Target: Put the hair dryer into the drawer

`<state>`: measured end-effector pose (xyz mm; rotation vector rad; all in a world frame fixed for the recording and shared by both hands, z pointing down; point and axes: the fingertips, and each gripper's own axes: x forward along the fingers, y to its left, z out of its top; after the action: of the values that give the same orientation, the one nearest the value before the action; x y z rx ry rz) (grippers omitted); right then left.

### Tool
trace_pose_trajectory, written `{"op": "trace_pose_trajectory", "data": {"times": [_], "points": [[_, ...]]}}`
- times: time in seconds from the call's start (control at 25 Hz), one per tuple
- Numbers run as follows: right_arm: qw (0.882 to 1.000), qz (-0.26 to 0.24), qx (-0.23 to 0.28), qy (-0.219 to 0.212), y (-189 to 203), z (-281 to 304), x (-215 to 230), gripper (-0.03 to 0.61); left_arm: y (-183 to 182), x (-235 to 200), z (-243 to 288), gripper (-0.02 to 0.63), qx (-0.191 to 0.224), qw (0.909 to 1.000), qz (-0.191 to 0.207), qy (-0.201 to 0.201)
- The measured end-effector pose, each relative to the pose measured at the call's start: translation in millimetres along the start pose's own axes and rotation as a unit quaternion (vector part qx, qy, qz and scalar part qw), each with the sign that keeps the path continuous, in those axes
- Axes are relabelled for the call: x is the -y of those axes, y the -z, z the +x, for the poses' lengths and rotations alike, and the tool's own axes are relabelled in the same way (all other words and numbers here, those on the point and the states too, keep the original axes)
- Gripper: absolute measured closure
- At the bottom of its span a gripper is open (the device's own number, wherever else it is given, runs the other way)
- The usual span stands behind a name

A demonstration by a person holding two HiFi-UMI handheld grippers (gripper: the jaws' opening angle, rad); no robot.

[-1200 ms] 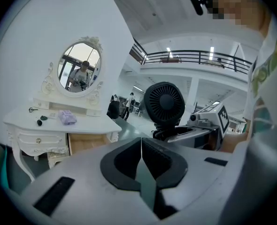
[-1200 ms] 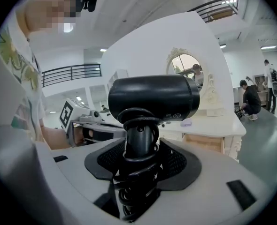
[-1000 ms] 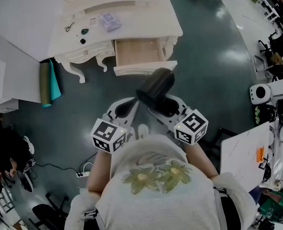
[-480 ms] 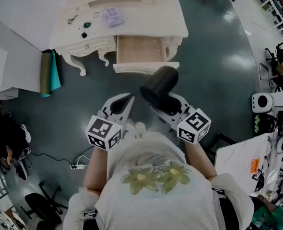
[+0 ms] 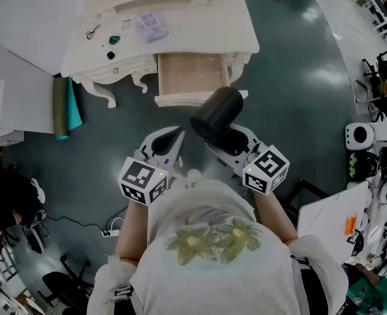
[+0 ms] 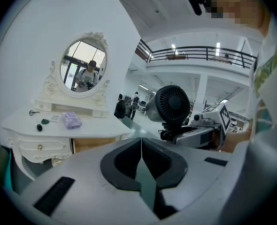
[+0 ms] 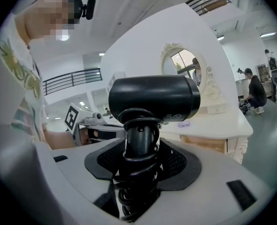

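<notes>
Right gripper (image 7: pixel 139 156) clenched on dryer (image 7: pixel 152 99) handle, w/ cord (image 7: pixel 136 182) coiled round handle btwn the jaws. Left gripper (image 6: pixel 141 146) closed on nothing, jaws touching, held just beside the right one in front of person's chest. Head view: dryer is up over the floor (image 5: pixel 292 64), near the front of the open drawer (image 5: pixel 192 73), still outside it. Drawer is pulled out from the vanity (image 5: pixel 180 18) centre. Purple box (image 5: pixel 149 26) & small bits lie on vanity top.
</notes>
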<state>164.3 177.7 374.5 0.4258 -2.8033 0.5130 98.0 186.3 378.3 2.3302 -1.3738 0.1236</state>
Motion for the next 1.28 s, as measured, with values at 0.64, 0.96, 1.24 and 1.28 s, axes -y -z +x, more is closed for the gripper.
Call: {"op": "trace_pose_trajectory", "data": {"times": [0.64,0.96,1.24,1.28], "points": [[0.999,-0.009,-0.013,0.048,-52,105,59,0.362,-49,-132,34,0.603,-0.02,0.9995,0.003,0.025],[0.998,0.001,-0.018,0.064,-69,140,82,0.362,-48,-166,49,0.603,-0.047,0.9965,0.007,0.069],[0.997,-0.007,-0.033,0.068,-72,148,97,0.362,-44,-177,59,0.603,-0.051,0.9957,-0.009,0.077],[0.997,-0.009,-0.036,0.068,-72,149,100,0.362,-44,-178,61,0.603,-0.053,0.9955,-0.009,0.078]]}}
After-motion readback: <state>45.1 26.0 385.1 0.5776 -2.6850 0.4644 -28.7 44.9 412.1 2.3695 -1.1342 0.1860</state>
